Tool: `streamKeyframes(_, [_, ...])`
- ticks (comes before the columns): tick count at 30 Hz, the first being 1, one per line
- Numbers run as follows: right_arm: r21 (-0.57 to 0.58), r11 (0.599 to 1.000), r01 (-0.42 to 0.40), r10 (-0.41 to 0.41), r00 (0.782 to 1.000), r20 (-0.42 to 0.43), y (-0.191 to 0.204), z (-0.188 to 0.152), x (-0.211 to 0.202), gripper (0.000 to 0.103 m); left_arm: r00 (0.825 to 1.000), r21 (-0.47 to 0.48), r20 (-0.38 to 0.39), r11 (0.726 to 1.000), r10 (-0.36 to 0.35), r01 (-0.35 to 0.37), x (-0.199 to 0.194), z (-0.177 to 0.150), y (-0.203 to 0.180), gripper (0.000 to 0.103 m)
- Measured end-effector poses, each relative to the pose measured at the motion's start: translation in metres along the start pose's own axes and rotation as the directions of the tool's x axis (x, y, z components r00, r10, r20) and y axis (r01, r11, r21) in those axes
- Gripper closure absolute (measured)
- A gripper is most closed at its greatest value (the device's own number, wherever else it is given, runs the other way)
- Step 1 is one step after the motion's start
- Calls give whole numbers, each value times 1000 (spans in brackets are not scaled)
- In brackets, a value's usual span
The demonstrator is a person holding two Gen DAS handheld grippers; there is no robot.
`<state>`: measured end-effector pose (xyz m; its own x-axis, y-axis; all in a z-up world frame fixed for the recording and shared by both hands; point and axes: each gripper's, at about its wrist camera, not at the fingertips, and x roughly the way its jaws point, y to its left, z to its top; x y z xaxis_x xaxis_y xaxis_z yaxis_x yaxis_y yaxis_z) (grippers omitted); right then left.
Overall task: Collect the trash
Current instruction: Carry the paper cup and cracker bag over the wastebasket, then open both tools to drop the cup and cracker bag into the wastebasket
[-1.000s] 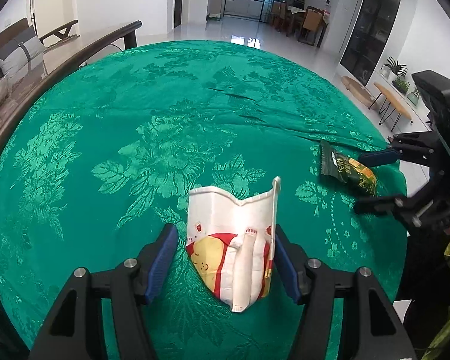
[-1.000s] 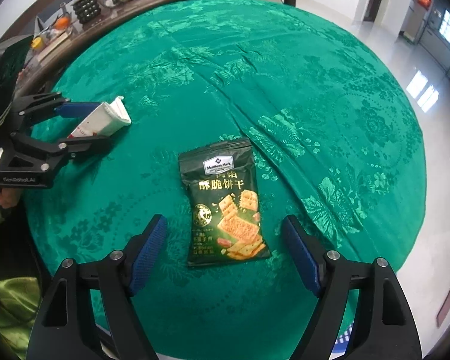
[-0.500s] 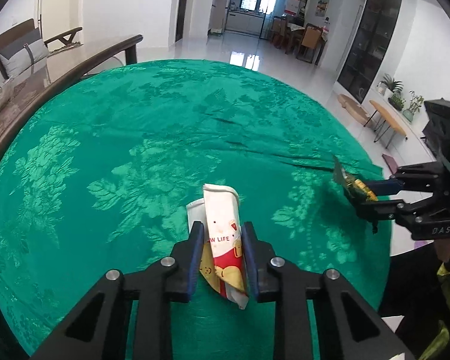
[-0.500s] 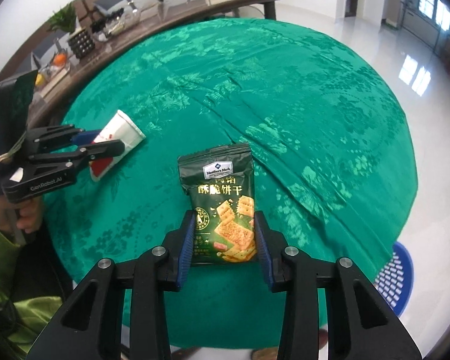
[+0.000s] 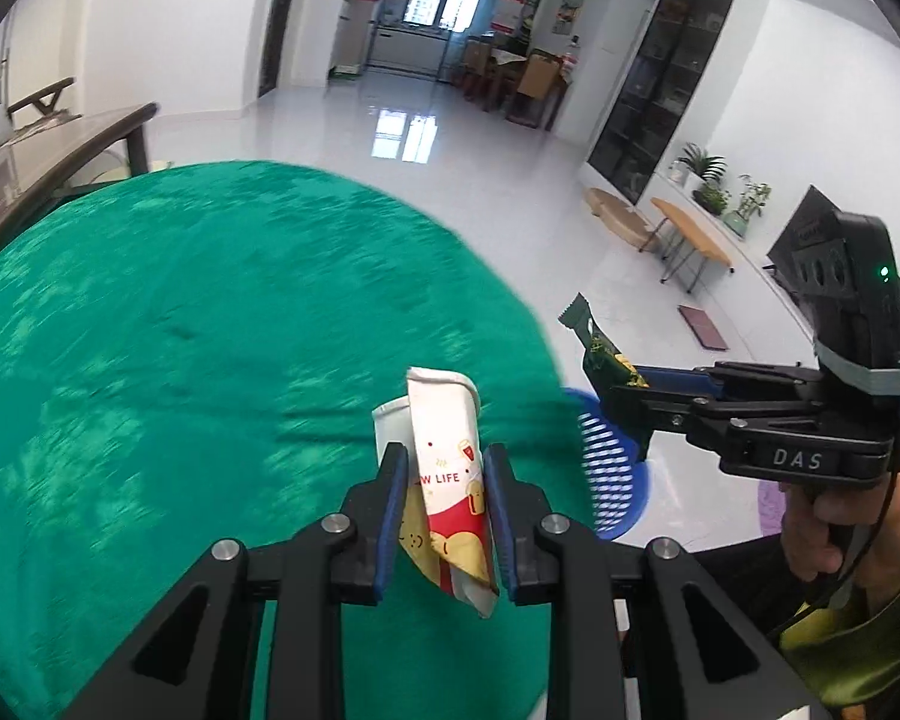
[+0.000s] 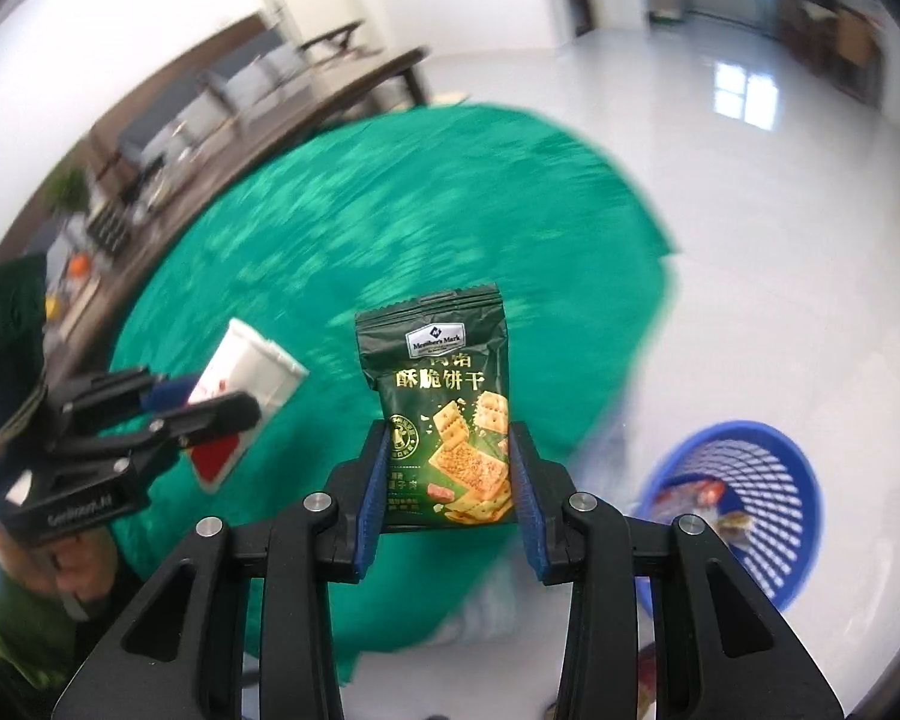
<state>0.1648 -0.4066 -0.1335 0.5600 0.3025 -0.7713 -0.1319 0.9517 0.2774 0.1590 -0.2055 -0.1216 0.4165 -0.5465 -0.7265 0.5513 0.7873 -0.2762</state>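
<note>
My left gripper [image 5: 444,468] is shut on a flattened white, red and yellow paper cup [image 5: 447,480], held above the green tablecloth [image 5: 180,330]. My right gripper [image 6: 447,468] is shut on a dark green cracker packet [image 6: 444,414], held in the air past the table's edge. A blue mesh trash basket [image 6: 744,504] stands on the floor at the lower right; it also shows in the left wrist view [image 5: 612,468]. The right gripper [image 5: 621,384] with the packet [image 5: 600,354] shows in the left wrist view, and the left gripper [image 6: 210,405] with the cup [image 6: 240,378] in the right wrist view.
The round table's green cloth [image 6: 390,228] hangs over its edge. A dark wooden bench [image 5: 60,162] runs behind the table. The white tiled floor [image 6: 750,180] spreads beyond. A low wooden stool [image 5: 690,234] and potted plants stand at the far right wall.
Both grippers closed on their items and lifted them off the table. Both have swung away from the table toward the blue basket, which has come into view.
</note>
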Motion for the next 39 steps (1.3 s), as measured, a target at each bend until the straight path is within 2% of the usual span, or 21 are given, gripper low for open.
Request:
streamKeyframes(7, [173,977,129,-137,990,35,-96,-15,-41,64,995,83,-52,993,-82,86,65,33,-85,77])
streamKeyframes(14, [309,923,228,-233,972,-24,-182,-41,-38,64,984,108,-136,985,-118,133,148,43,-145,76])
streamKeyframes(18, [362,900,244,-243,969,-50,-217,-58,-30,64,976,106,-178,983,-127,148,186,40,-161,75])
streamKeyframes(21, [394,891,225,-217,974,-67,-235,-64,-23,64,972,115,-199,982,-127,152,208,37,-170,74])
streamKeyframes(24, [401,890,218,-205,976,-77,-245,-65,-19,64,968,115,-216,981,-130,157,226,33,-173,76])
streamKeyframes(30, [448,873,190,-175,982,-77,-266,-75,-14,58,962,121,-237,978,-136,168,253,28,-175,74])
streamKeyframes(33, [459,871,176,-164,984,-66,-270,-78,-15,48,963,120,-238,980,-128,160,254,26,-172,68])
streamKeyframes(34, [463,869,172,-162,985,-61,-271,-79,-18,41,964,115,-235,981,-126,156,253,26,-170,64])
streamKeyframes(35, [469,867,166,-159,986,-56,-273,-80,-20,35,965,107,-229,983,-124,152,249,25,-167,60])
streamKeyframes(36, [473,866,163,-158,986,-51,-275,-81,-22,33,968,101,-220,985,-118,143,245,26,-165,50])
streamKeyframes(37, [474,865,162,-160,986,-45,-275,-80,-24,30,975,95,-198,988,-103,124,238,25,-163,44])
streamKeyframes(39, [475,863,175,-179,983,-36,-274,-78,-27,22,984,105,-164,990,-74,92,227,28,-165,44])
